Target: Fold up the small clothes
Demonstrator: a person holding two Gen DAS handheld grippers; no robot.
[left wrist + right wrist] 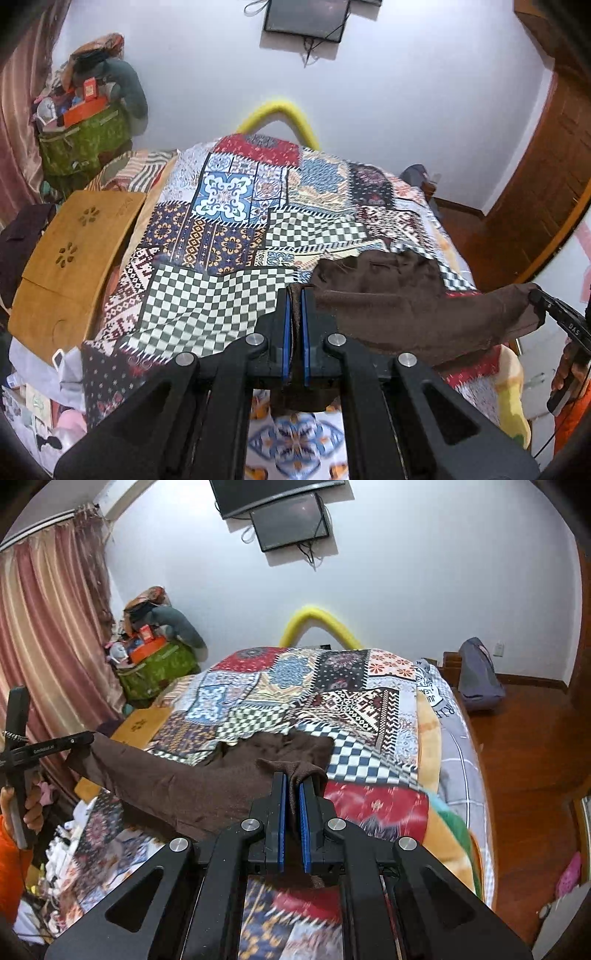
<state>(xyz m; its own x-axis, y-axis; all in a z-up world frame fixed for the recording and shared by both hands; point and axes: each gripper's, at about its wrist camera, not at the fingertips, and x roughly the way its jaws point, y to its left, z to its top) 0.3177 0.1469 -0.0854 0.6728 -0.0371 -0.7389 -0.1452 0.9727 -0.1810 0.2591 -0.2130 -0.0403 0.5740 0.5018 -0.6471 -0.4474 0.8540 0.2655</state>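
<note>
A small brown garment (406,302) is stretched in the air above the patchwork bedspread (221,229). My left gripper (295,291) is shut on its left corner, cloth pinched between the blue pads. My right gripper (292,775) is shut on the opposite corner of the brown garment (192,782). Each gripper shows in the other's view: the right one at the far right (535,295), the left one at the far left (88,738). The garment's far edge sags onto the bed.
A wooden lap desk (70,258) lies on the bed's left side. A green bag (81,144) piled with items stands by the curtain. A yellow tube (280,114) arches behind the bed. Wooden floor (524,746) and a grey bag (480,675) lie to the right.
</note>
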